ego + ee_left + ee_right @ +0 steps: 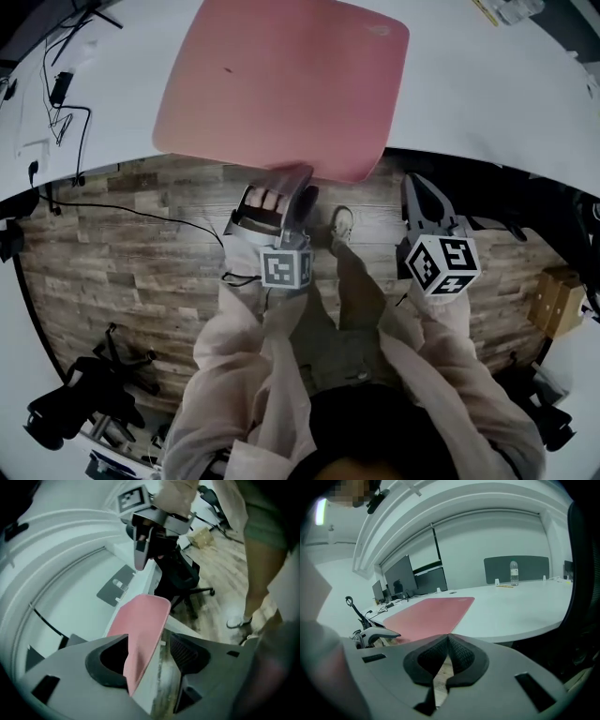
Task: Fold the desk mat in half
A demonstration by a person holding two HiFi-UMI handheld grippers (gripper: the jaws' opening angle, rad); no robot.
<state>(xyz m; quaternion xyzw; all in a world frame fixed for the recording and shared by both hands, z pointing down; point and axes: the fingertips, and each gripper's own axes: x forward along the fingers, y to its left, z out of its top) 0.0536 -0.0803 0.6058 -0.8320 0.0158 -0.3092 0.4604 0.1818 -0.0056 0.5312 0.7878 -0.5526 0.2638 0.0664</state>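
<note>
One big white bench (487,103) fills the top of the head view. The pink desk mat (281,84) lies flat and unfolded on it, with its near edge poking out past the bench's front edge. Left gripper (147,638) is at that near edge with its jaws spread wide, and the mat edge sits between them, not squeezed. Right gripper (447,638) hangs off to the right, short of the bench, jaws closed together on nothing. Small water bottle (513,573) stands way at the back.
</note>
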